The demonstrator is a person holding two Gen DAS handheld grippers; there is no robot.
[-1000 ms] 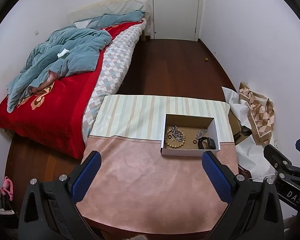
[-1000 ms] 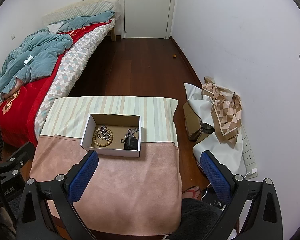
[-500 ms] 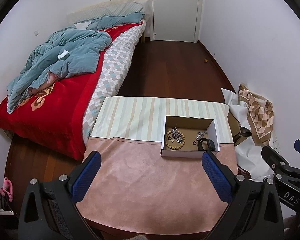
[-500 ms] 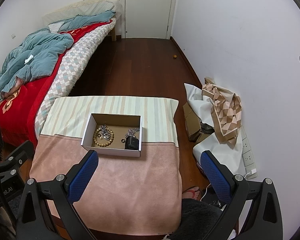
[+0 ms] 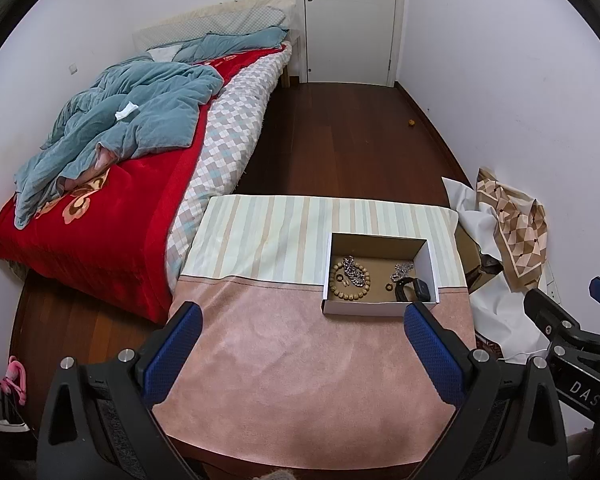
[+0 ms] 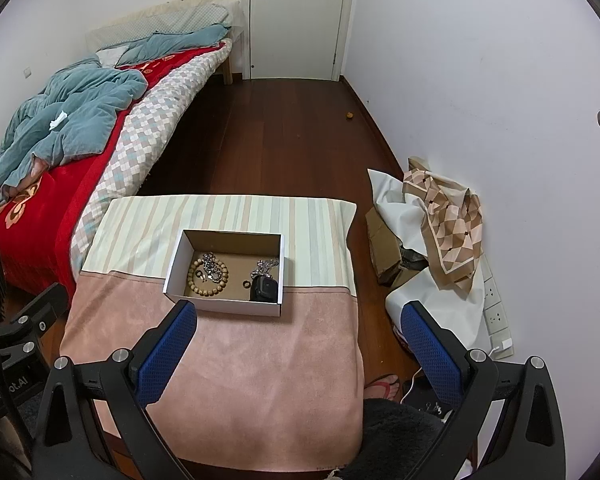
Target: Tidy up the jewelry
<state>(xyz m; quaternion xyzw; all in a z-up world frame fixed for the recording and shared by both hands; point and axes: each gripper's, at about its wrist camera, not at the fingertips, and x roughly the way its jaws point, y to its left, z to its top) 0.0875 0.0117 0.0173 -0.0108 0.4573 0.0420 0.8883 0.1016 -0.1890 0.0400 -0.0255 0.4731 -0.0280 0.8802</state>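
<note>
Setting: a bedroom, where a table draped in a pink and pale striped cloth [image 5: 300,360] stands beside a bed with a red blanket [image 5: 112,208].

Box: a shallow open white cardboard box with a brown floor [image 6: 224,304] sits on the cloth where pink meets stripes.

Jewelry: all of it lies inside the box. A ring of tan wooden beads [image 6: 207,276] lies at the left with a silver metal chain [image 6: 211,266] heaped across it; at the right a second small silver chain [image 6: 266,266], a small dark ring [image 6: 245,283] and a black strapped watch [image 6: 265,290] crowd the corner.

Left tongs: the left gripper [image 5: 300,344], blue-padded, hangs above the near cloth with its fingers spread wide, holding nothing.

Right tongs: the right gripper [image 6: 298,344] hovers likewise, fingers spread and empty, short of the box.

Handling: by my judgement the pieces are light; the chains are limp and will slump and snag on the beads; the bracelet is a loose loop of hard, rolling beads; the ring is tiny and slippery.

Where to grip: likely the chain at its bunched middle, the bracelet across one side of its loop, the watch by its strap.

Stage: this fits either jewelry gathered into the box or jewelry waiting there to be sorted.
</note>
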